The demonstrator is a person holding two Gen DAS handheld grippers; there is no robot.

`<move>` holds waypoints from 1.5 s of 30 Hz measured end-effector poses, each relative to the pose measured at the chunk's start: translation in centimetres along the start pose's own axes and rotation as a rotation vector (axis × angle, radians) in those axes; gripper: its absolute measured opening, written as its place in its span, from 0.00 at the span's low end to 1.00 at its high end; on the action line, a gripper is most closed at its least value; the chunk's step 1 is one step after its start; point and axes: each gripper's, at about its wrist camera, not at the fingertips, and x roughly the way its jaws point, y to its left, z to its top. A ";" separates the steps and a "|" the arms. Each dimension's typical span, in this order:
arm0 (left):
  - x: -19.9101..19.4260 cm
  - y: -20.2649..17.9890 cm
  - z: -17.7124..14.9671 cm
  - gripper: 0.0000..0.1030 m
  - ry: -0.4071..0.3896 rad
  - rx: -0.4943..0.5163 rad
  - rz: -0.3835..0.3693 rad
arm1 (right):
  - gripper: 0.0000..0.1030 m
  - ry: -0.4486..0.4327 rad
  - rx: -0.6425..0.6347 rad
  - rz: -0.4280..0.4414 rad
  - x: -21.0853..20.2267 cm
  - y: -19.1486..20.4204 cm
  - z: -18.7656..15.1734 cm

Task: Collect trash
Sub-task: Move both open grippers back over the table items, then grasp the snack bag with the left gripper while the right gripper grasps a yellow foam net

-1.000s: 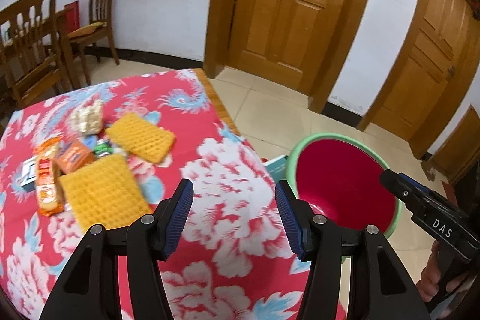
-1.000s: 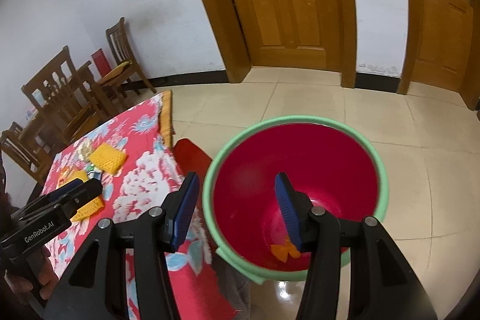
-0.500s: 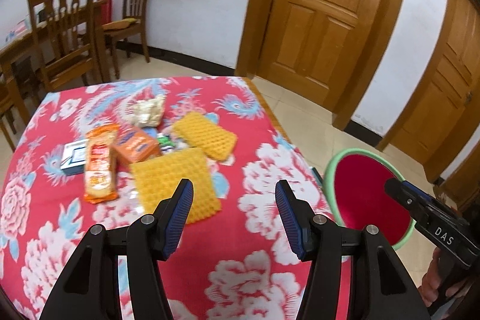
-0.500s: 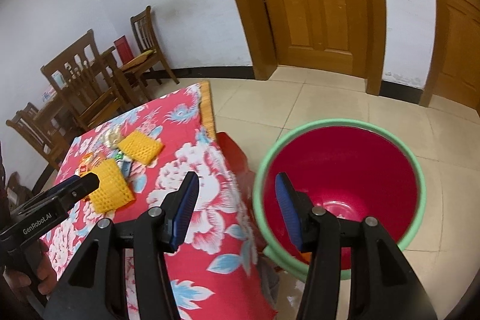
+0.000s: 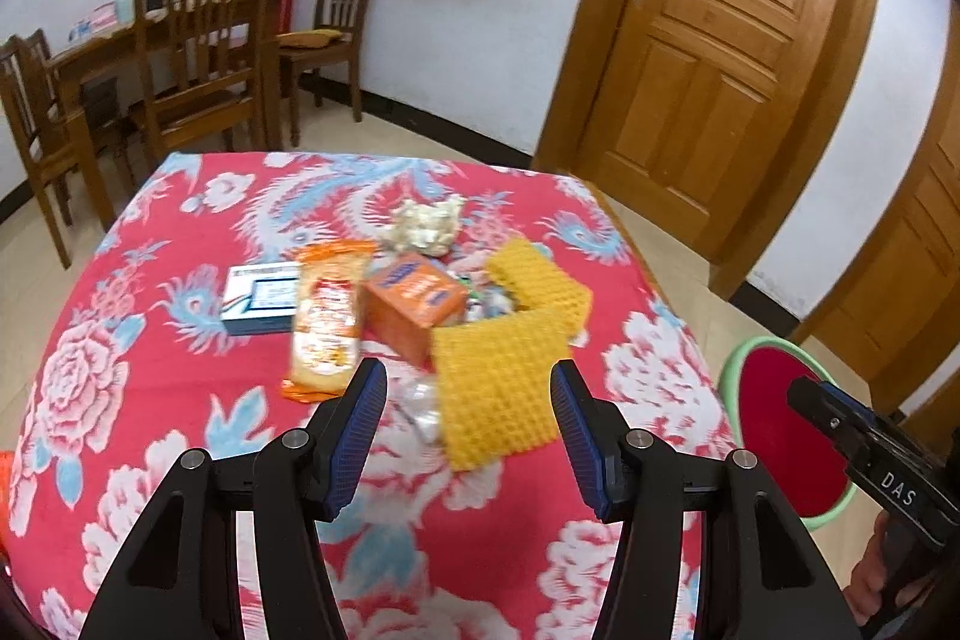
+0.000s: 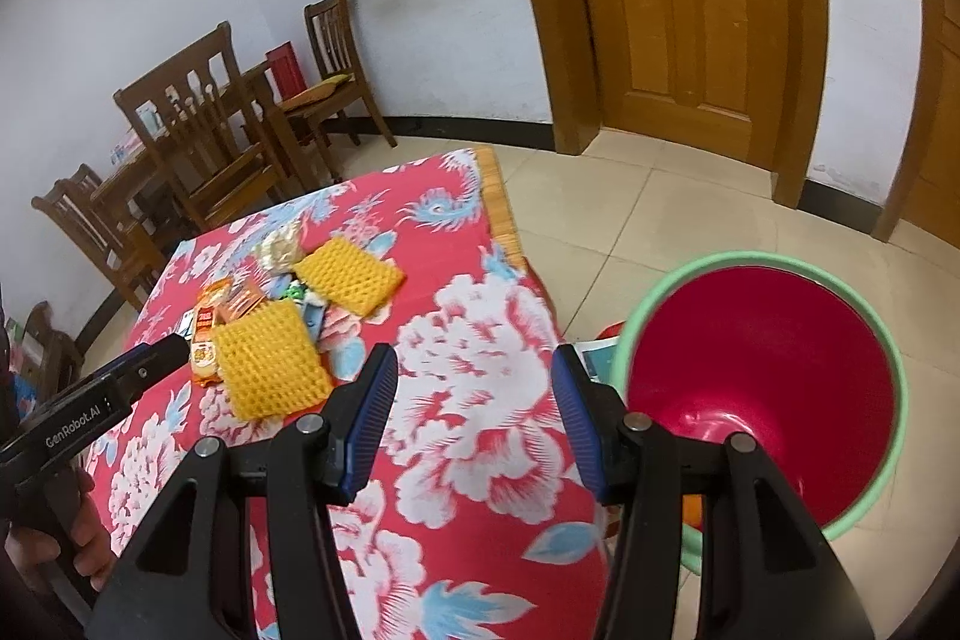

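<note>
- The left gripper (image 5: 468, 421) and the right gripper (image 6: 474, 418) stood partly open, both empty
- Wrappers, a small orange carton (image 5: 414, 301) and two yellow foam nets (image 5: 495, 391) lay uncollected on the red floral tablecloth (image 5: 180, 400) at 12 o'clock
- The red green-rimmed plastic bin (image 6: 762, 388) at 3 o'clock seemingly held one orange scrap; most collecting remained

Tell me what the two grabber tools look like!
Both grabbers are black plastic with two fingers. Each finger has a ribbed blue pad and a round silver screw. Seen from the side, the right gripper has white letters "DAS", and the left gripper says "GenRobot.AI". A bare hand holds each handle; no sleeves show.
</note>
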 end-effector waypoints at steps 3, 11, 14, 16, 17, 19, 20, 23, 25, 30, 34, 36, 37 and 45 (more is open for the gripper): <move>0.3 1.2 0.1 0.57 -0.001 -0.015 0.025 | 0.53 0.009 -0.011 0.008 0.5 0.8 0.1; 1.4 4.2 0.4 0.57 0.011 -0.046 0.073 | 0.53 0.036 -0.025 0.019 2.1 2.4 0.1; 2.0 5.1 0.6 0.57 0.018 -0.057 0.090 | 0.53 0.046 -0.032 0.019 2.6 2.8 0.1; 2.3 5.5 0.6 0.57 0.024 -0.063 0.097 | 0.53 0.052 -0.034 0.018 3.0 3.0 0.1; 2.5 5.7 0.6 0.57 0.028 -0.065 0.101 | 0.53 0.056 -0.033 0.018 3.2 3.1 0.1; 3.0 6.1 0.6 0.57 0.036 -0.071 0.107 | 0.53 0.063 -0.032 0.017 3.5 3.2 0.1; 3.3 6.3 0.6 0.57 0.041 -0.073 0.110 | 0.53 0.066 -0.031 0.017 3.6 3.2 0.1; 4.1 6.8 0.5 0.57 0.056 -0.079 0.117 | 0.53 0.080 -0.033 0.017 4.3 3.5 0.0; 4.7 7.2 0.4 0.57 0.067 -0.087 0.123 | 0.53 0.086 -0.035 0.018 4.6 3.7 0.0; 6.3 7.7 0.4 0.57 0.093 -0.090 0.130 | 0.53 0.092 -0.042 0.026 5.1 4.2 0.0; 7.3 7.7 0.5 0.57 0.109 -0.087 0.136 | 0.54 0.104 -0.049 0.036 5.7 4.7 0.0; 7.6 7.7 0.6 0.57 0.110 -0.087 0.126 | 0.54 0.108 -0.051 0.038 6.0 4.8 0.0; 7.7 7.6 0.7 0.57 0.107 -0.086 0.120 | 0.54 0.111 -0.052 0.039 6.1 4.9 0.0; 8.8 6.9 1.3 0.58 0.108 -0.070 0.119 | 0.54 0.126 -0.073 0.053 6.9 5.8 0.0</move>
